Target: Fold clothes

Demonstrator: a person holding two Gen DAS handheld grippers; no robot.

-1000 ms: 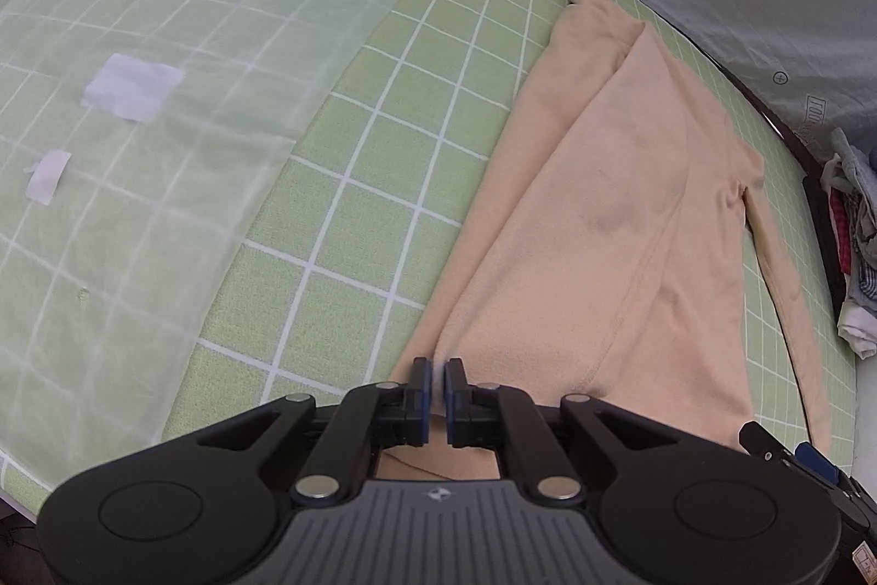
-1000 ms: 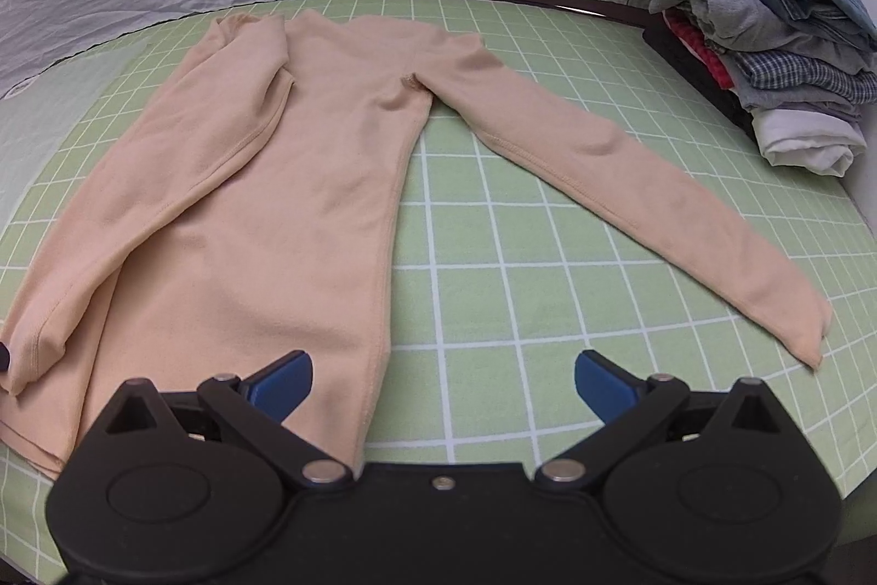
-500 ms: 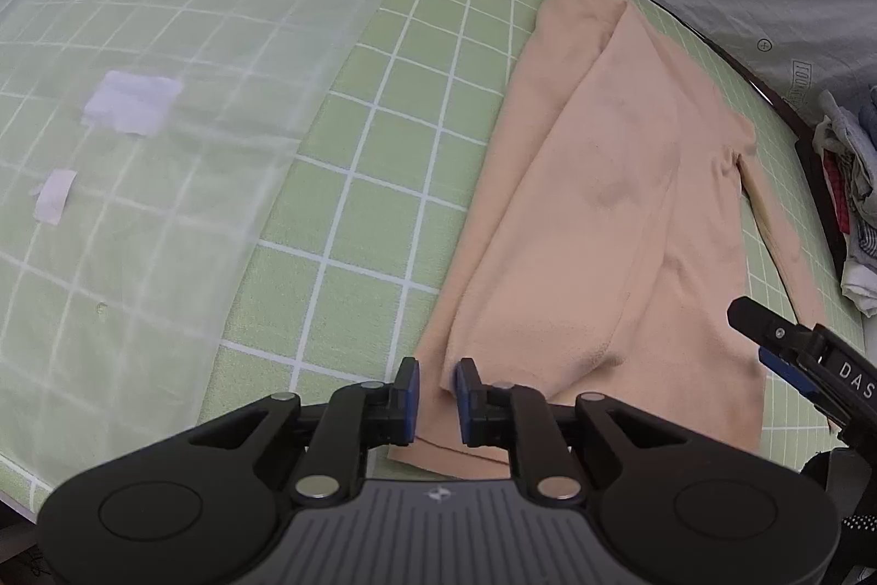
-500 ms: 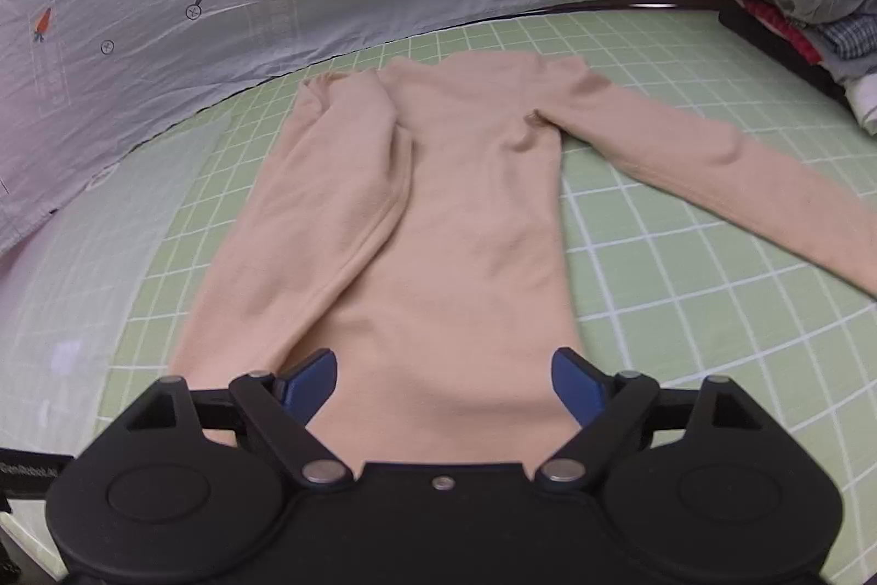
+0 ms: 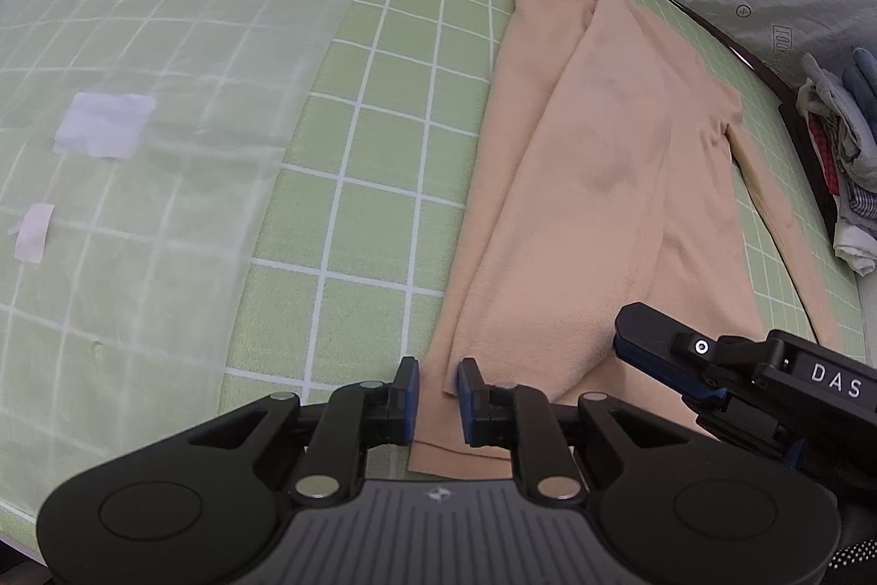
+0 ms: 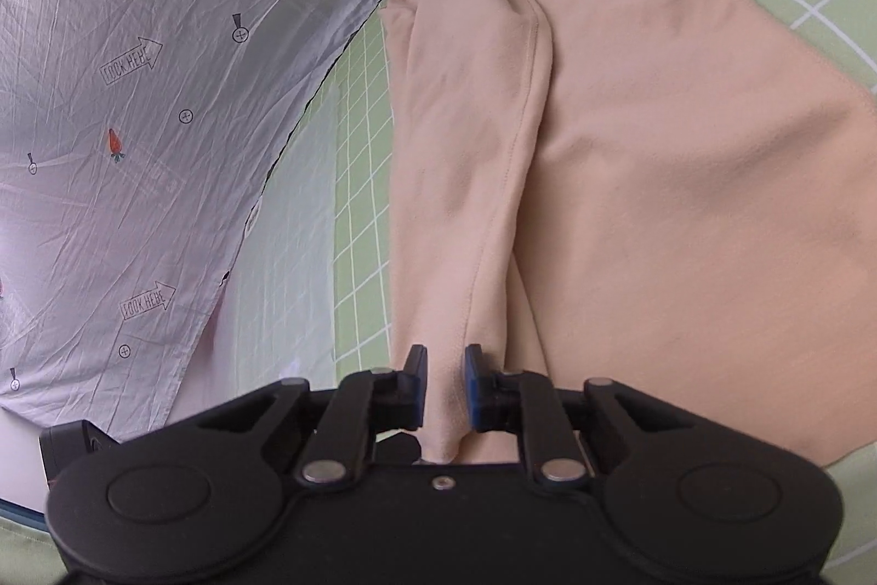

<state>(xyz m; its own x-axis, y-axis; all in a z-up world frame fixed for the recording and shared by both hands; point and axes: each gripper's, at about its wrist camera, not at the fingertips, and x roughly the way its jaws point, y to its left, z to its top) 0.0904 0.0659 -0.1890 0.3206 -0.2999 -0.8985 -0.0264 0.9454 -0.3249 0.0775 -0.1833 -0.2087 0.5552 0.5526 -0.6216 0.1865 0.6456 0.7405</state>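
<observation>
Because the folding needs a flat, roomy bed, the green gridded mat (image 5: 372, 212) fills most of both views, backed by a grey printed sheet (image 6: 137, 146) with carrots and arrows, and partly covered on its far-left part by a translucent film (image 5: 164, 64). On the bare part of the mat lies the peach long-sleeved top (image 5: 630, 201), spread lengthwise with its hem nearest the cameras. It looks laid that way so the long edges can be brought in first. A stack of clothes (image 5: 844, 157) sits well apart at the mat's right edge, out of the way of the work. One folded-in sleeve (image 6: 466, 174) already rests along the body of the top, while the outstretched sleeve (image 5: 767, 201) still lies out to the side, so the job seems to be at an early stage. The right gripper (image 6: 444, 365) has just been closing and now pinches the cuff end of the folded-in sleeve between its blue pads, probably to shift or straighten it. The left gripper (image 5: 438, 376) has just been opening, its jaws a little apart over the hem corner, with the fabric under the gap but not squeezed. Two white patches (image 5: 104, 132) lie beneath the film
</observation>
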